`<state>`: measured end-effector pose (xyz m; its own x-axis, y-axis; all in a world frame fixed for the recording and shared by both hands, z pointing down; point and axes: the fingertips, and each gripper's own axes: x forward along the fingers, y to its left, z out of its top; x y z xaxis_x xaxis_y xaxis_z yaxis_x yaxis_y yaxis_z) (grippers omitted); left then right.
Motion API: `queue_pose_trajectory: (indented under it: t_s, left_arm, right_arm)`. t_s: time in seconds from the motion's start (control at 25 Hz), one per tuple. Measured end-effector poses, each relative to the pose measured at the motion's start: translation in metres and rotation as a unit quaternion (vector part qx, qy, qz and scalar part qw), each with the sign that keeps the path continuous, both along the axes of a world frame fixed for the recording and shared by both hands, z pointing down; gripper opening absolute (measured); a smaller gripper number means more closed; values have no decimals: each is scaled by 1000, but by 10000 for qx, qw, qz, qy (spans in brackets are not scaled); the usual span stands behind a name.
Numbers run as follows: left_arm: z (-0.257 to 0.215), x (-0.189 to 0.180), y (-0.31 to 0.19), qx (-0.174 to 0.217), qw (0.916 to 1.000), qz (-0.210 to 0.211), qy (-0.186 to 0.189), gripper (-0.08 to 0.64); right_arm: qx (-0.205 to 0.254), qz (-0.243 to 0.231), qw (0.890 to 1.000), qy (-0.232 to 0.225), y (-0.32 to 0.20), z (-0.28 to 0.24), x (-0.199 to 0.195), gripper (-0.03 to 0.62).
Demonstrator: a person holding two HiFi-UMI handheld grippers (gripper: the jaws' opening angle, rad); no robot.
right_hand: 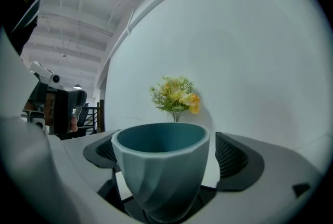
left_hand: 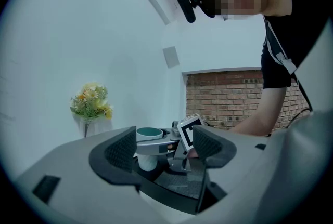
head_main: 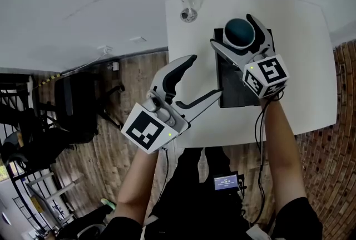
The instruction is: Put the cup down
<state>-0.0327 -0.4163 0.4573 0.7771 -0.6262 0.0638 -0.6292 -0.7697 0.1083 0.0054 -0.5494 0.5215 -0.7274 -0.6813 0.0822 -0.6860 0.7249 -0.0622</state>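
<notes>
Jaws of the right gripper (head_main: 231,30) stand wide apart around the teal cup (head_main: 240,32), with the pads not pressing it. Cup upright on the black mat (head_main: 232,88), at 1 o'clock in the head view. Left gripper (head_main: 206,76) at 7 o'clock of the cup, jaws apart, empty.

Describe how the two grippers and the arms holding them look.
The left gripper and right gripper have light grey curved jaws with dark ribbed pads, each bearing a white cube with black square markers. A thin black cable leaves the right one. Black short sleeves, forearms bare.
</notes>
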Motion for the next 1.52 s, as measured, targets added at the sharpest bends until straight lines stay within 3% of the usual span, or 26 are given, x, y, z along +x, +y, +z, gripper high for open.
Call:
queue_pose_trajectory:
  t_s: [0.52, 1.04, 1.52]
  left_arm:
    - [-7, 1, 17, 54, 10000, -24, -58, 330]
    - [-9, 4, 44, 58, 9992, 16, -383, 330]
    - [-14, 15, 66, -10, 9994, 98, -328, 329]
  right_arm:
    - [92, 262, 9994, 224, 17, -13, 24, 540]
    - [-79, 485, 9988, 76, 62, -33, 57, 538]
    - [12, 247, 9995, 174, 128, -63, 59, 530]
